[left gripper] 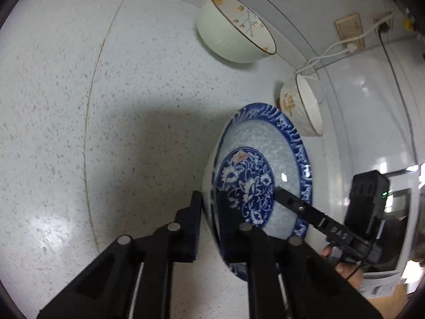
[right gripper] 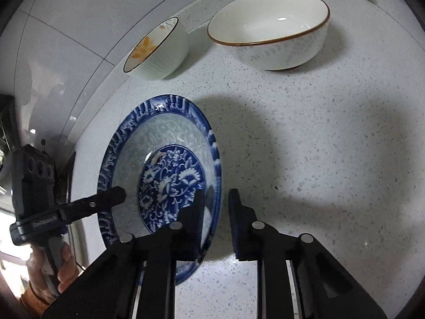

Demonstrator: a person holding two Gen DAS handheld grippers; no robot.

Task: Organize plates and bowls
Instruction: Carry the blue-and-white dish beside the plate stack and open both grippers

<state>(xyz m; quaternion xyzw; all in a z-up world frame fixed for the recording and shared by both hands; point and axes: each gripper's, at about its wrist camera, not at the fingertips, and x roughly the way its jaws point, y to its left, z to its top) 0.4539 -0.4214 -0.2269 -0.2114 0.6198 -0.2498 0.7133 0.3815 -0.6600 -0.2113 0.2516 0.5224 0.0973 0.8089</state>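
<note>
Speckled white countertop (right gripper: 332, 159), grey tiled wall (right gripper: 79, 13) behind, beige wall sockets (left gripper: 349, 28), white cable (left gripper: 329, 50) plugged in, white appliance (left gripper: 377, 122) alongside.

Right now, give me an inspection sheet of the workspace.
Surface: speckled white countertop, glossy patches.
Job's things: blue-and-white floral plate; pale green bowl with orange flowers; white brown-rimmed bowl. Bowls stand apart, near the back wall.
Clutter: nothing seen.
Grippers: left gripper and right gripper each straddle opposite plate rims, jaws open.
Cables: white cable and black cable run from wall sockets.
Surroundings: tiled wall; white appliance.
</note>
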